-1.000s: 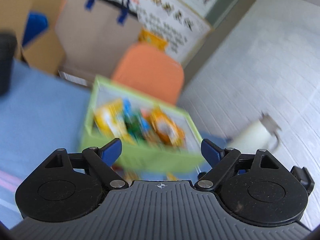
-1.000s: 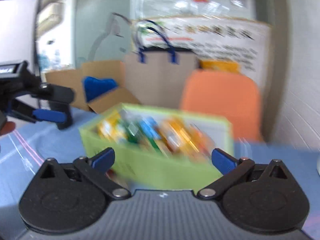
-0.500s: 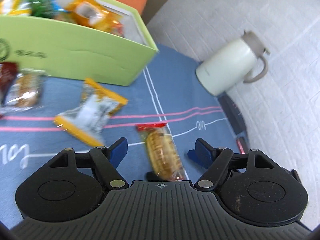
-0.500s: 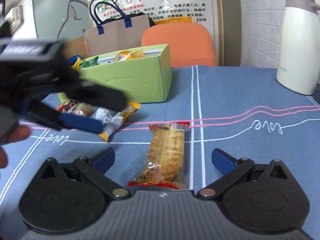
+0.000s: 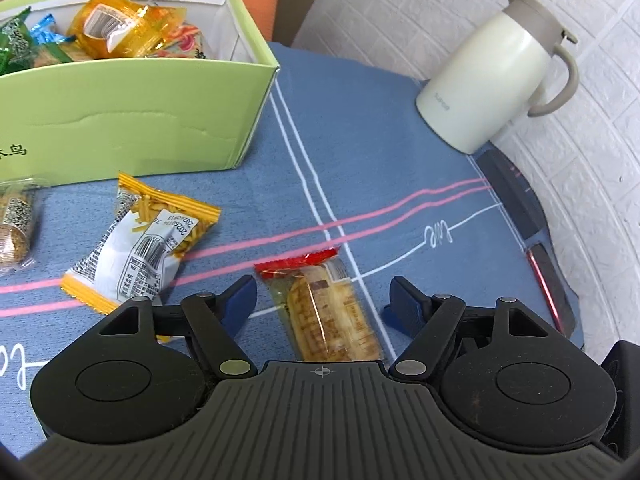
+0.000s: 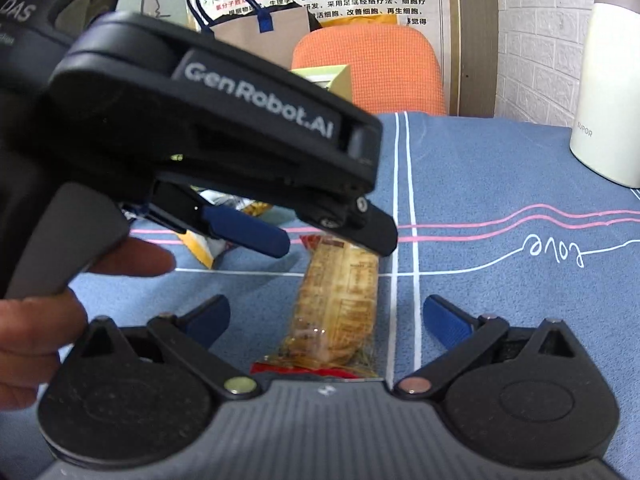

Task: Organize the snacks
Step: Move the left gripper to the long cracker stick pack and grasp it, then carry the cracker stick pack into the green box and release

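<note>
A clear-wrapped biscuit pack with red ends lies on the blue cloth. My left gripper is open, low over it, one finger on each side. In the right wrist view the same pack lies between my right gripper's open fingers, with the left gripper over its far end. A yellow-and-white snack bag lies to the left. The green box behind holds several snacks.
A white thermos jug stands at the back right near the brick wall. A small clear-wrapped snack lies at the far left. An orange chair and a paper bag stand behind the table.
My left gripper has swung down from the box to the biscuit pack and now straddles it. My right gripper has come down and closer to the same pack.
</note>
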The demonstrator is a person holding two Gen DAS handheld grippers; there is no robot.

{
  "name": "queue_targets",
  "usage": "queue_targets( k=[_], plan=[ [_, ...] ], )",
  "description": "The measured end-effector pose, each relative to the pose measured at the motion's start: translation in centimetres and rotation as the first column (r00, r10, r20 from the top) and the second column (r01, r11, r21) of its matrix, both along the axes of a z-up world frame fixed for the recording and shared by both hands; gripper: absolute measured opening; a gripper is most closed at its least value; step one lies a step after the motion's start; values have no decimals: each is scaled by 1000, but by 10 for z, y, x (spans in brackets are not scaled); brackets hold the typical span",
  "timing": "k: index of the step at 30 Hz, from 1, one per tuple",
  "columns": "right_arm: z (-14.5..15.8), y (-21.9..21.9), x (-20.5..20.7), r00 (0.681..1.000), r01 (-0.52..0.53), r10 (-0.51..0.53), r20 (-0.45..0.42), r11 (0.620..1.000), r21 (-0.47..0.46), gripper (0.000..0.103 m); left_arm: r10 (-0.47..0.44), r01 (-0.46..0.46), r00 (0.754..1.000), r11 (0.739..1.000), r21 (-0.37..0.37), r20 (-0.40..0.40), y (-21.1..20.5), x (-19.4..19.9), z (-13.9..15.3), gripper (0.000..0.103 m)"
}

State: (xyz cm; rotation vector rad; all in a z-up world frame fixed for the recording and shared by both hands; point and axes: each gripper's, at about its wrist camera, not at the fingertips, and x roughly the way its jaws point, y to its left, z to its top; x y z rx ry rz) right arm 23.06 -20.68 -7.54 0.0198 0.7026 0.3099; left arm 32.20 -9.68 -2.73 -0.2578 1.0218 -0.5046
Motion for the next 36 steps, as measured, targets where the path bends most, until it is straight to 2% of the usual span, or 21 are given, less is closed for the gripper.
queue_targets(
  k=[12,14,15,16,17,18,20,26,30,36],
  plan=[
    [6,4,-5,1000,-3,4,17,998,-55,101,-29,28,999,999,-17,-21,-7,1,-5,60],
    [2,4,-5,1000,-11,12,6,999,-44,92,-41,40,999,999,-28,-35,-8,2,-10,59],
    [3,7,-10,1000,-11,12,24,998,-65,61,-46,46,999,999,-21,-23,-9,0,-10,58],
    [5,10,-14,999,-21,25,43,997,-80,52,-49,48,999,999,-3,-12,-10,-2,-10,50],
    [7,11,-16,999,-20,23,40,997,-71,52,-46,46,999,999,29,3,-12,-5,-9,34],
    [8,12,-18,999,-19,22,39,997,-70,51,-49,48,999,997,59,17,-14,-7,-8,33],
    [11,14,-22,999,-15,19,40,997,-75,51,-55,54,998,997,47,23,-11,-14,-6,26],
    [42,24,-32,993,-24,31,115,998,-58,51,-8,10,995,1000,-16,104,14,-26,25,26],
    [61,40,-22,984,-66,74,162,996,-57,51,44,-46,982,999,7,183,31,-25,46,26],
    [75,75,9,968,-145,155,198,987,-64,51,138,-145,964,989,12,229,71,-5,64,26]
  ],
)
